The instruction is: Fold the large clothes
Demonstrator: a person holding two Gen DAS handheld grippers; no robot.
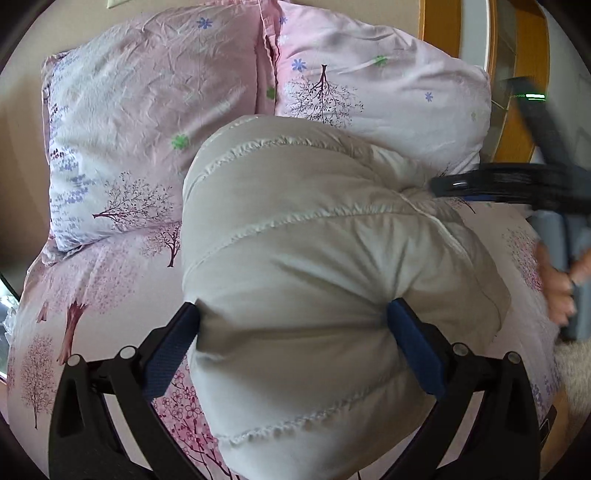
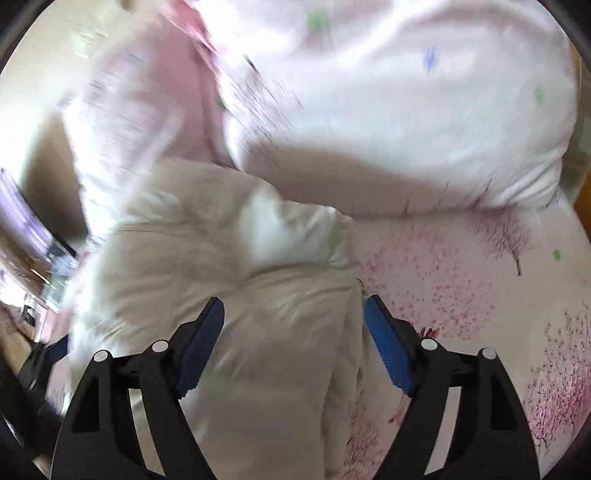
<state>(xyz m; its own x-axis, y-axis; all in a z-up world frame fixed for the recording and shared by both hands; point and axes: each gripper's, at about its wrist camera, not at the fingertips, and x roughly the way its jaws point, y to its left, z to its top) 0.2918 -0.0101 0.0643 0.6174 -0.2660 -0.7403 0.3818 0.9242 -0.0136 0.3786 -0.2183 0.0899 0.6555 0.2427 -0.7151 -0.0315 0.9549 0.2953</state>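
A puffy off-white quilted jacket lies bundled on a bed with a pink tree-print sheet. My left gripper has its blue pads pressed into both sides of the bundle's near part, squeezing the thick padding. In the right wrist view, which is motion-blurred, the jacket fills the left and middle. My right gripper straddles the jacket's right edge with the pads wide apart; the right pad stands beside the fabric edge. The right gripper also shows in the left wrist view, blurred, at the jacket's far right.
Two pillows in the same pink print lie at the head of the bed, a left pillow and a right pillow. A wooden headboard stands behind them. A hand holds the right gripper's handle.
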